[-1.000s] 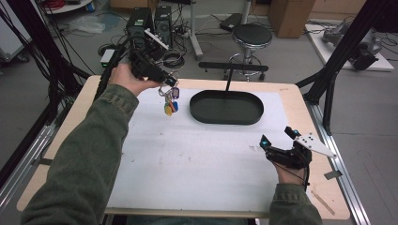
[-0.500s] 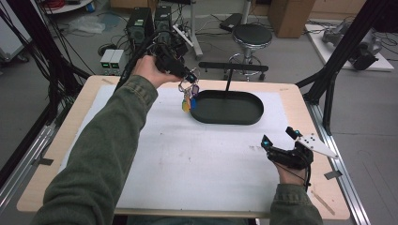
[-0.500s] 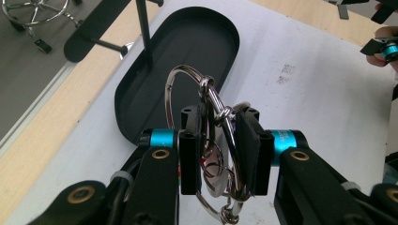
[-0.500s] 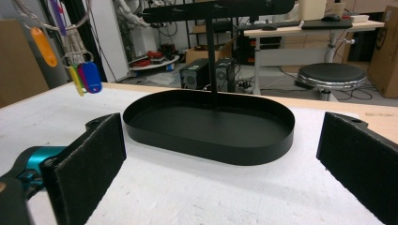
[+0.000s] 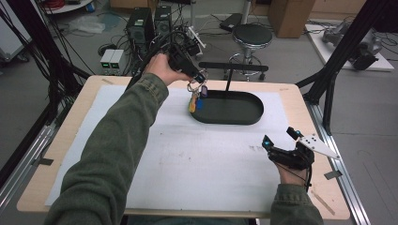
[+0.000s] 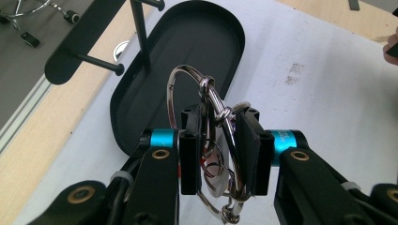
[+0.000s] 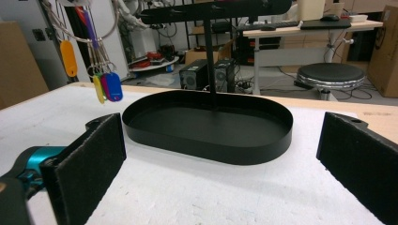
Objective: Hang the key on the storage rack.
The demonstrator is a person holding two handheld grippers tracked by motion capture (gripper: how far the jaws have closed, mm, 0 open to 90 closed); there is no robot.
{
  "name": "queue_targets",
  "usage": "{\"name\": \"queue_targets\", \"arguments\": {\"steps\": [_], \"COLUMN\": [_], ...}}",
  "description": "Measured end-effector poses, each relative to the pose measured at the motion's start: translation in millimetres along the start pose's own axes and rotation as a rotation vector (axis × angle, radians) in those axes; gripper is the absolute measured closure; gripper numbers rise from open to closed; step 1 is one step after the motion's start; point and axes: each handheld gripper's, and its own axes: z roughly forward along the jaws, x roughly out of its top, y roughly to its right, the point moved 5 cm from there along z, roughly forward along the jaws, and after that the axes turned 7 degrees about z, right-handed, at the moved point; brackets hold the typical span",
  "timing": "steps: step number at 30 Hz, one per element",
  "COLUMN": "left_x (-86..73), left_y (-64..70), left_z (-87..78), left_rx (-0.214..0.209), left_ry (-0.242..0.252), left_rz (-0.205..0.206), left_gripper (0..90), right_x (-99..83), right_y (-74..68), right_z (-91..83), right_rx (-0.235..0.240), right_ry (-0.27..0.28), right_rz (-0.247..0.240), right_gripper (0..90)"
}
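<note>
**Key ring held over tray end**

Left gripper (image 5: pixel 199 77) clamped on key ring (image 6: pixel 217 140), coloured tags (image 5: pixel 195 102) dangling just above left end of black oval tray (image 5: pixel 244 119), near its T-shaped stand (image 5: pixel 228 77). Right gripper (image 5: pixel 280 138) rests on white mat (image 5: pixel 197 164), jaws wide apart, holding nothing.

The left hand-held gripper (image 5: pixel 199 78) is raised on an outstretched arm, jaws clamped nearly together; the right hand-held gripper (image 5: pixel 280 138) sits low, jaws spread wide.

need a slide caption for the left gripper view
Left gripper fingers clamp a bunch of metal key rings above the black oval tray of a key stand.
</note>
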Motion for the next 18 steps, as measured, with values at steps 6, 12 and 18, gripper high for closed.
{"name": "queue_targets", "arguments": {"steps": [6, 12, 18], "left_x": [8.7, 12.0, 8.6], "left_y": [-7.8, -14.3, -24.4], "left_z": [7.9, 17.9, 25.0], "left_rx": [0.039, 0.037, 0.034], "left_ry": [-0.009, -0.029, -0.041], "left_rz": [0.062, 0.051, 0.003], "left_gripper": [71.8, 71.8, 71.8], "right_x": [-0.4, -0.4, -0.4], "right_y": [0.6, 1.4, 1.3], "right_z": [0.4, 0.7, -0.4], "right_rx": [0.003, -0.001, -0.001], "right_ry": [-0.005, -0.001, 0.000], "right_rz": [0.003, 0.004, 0.002], "right_gripper": [0.5, 0.5, 0.5]}}
